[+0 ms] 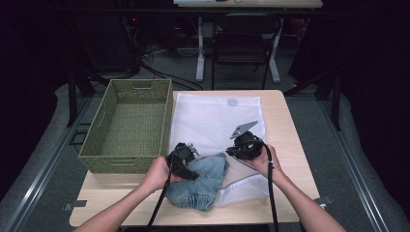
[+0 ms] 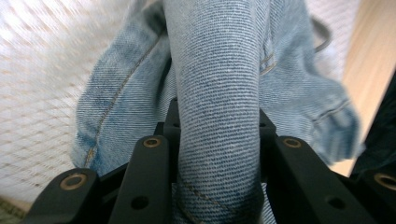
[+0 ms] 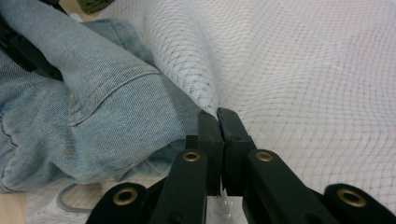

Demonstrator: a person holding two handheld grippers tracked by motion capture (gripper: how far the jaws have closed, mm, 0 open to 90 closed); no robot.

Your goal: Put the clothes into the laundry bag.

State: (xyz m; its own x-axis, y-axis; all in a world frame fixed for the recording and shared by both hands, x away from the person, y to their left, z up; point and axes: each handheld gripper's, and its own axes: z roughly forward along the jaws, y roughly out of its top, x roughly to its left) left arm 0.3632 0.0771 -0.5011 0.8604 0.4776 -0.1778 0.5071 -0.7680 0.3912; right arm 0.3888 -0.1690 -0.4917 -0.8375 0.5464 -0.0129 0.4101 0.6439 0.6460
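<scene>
Left claw (image 2: 217, 140) is pinching a thick fold of the jeans (image 1: 203, 181) right between its jaws while the right claw (image 3: 218, 122), pressed together on the mesh bag (image 1: 217, 116) edge beside them, should lift that lip high before the denim slides in.

Faded denim jeans (image 1: 205, 181) with a twill weave, white mesh bag (image 1: 217, 118), woven basket (image 1: 130, 123), pale wood-grain table (image 1: 285, 130).
</scene>
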